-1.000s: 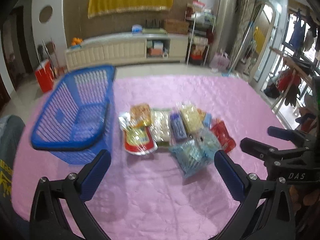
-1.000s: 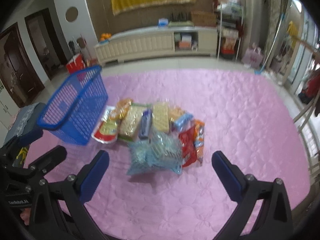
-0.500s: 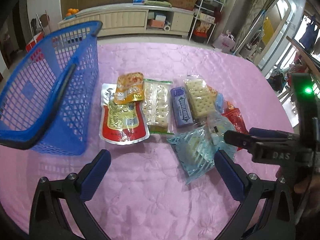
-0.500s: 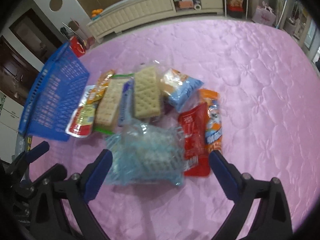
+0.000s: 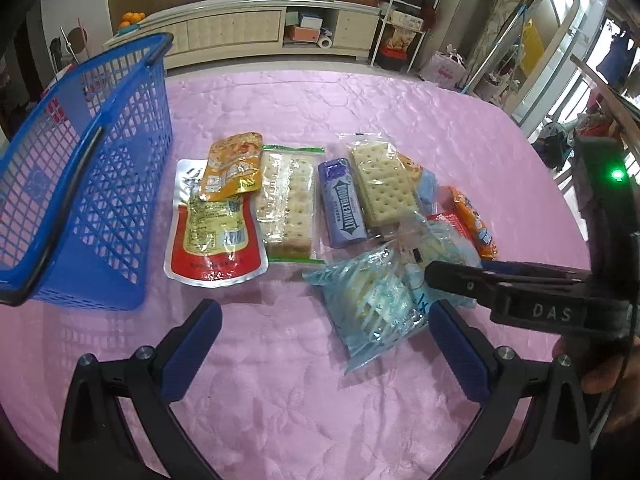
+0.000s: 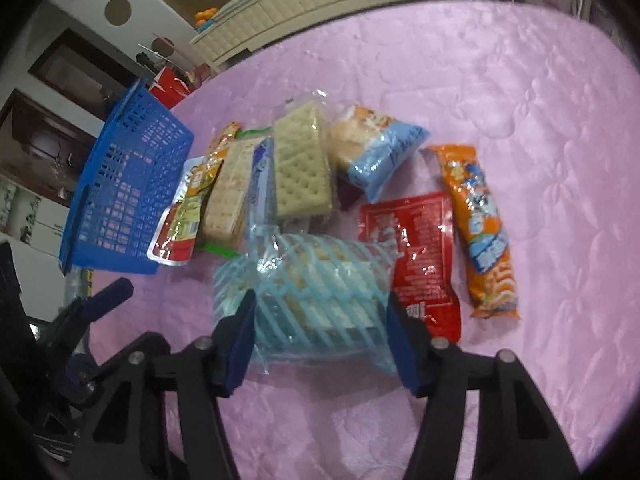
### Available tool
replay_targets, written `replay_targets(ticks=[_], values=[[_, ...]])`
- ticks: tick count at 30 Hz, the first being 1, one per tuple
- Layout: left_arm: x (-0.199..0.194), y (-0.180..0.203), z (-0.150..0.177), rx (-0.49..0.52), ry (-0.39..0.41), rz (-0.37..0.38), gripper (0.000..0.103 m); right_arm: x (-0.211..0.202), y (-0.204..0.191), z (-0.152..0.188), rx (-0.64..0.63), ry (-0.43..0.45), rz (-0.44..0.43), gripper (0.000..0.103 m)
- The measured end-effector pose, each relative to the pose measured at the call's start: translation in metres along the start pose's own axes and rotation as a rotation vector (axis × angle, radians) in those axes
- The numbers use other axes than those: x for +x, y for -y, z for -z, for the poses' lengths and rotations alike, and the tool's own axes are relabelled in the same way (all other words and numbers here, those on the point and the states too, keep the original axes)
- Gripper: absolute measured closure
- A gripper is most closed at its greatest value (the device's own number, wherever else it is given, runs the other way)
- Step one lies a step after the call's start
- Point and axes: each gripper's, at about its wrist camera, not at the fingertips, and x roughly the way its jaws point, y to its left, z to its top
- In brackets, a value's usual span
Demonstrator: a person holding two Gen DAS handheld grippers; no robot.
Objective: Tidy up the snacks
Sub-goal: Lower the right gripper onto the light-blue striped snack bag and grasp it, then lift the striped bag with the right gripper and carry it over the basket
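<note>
Snacks all lie on the pink quilted tablecloth [image 5: 360, 400]; none shows inside the blue plastic lattice basket [image 5: 92, 184], so sorting looks barely begun. The right gripper [image 6: 320, 320] is closing around the clear blue-striped wafer bag [image 6: 312, 280], pads flanking it, contact unclear. The left gripper [image 5: 324, 340] hangs wide open, empty.

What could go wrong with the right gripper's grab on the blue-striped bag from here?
1. The right gripper is closing around the blue-striped bag; the crinkly film may slip out or the biscuits inside crack.
2. The red packet touches that bag's edge, so a finger might pinch or drag it.
3. The blue basket lies across the pile; the carry could snag other packs.
</note>
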Motion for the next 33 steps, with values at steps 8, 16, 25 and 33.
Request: replay_targets(ticks=[8, 16, 25, 33], values=[[-0.004, 0.017, 0.001, 0.035, 0.006, -0.017, 0.001, -0.024, -0.004, 0.003, -0.058, 0.087, 0.094, 0.040], [0.008, 0.034, -0.005, 0.062, -0.009, -0.052, 0.001, -0.037, -0.008, 0.002, -0.181, 0.172, 0.310, 0.040], [0.053, 0.025, -0.013, -0.018, -0.097, -0.039, 0.001, -0.023, 0.000, 0.001, -0.233, 0.186, 0.442, 0.040], [0.084, 0.017, -0.013, -0.066, -0.147, -0.009, 0.025, -0.015, 0.010, 0.000, -0.225, 0.172, 0.441, 0.039]])
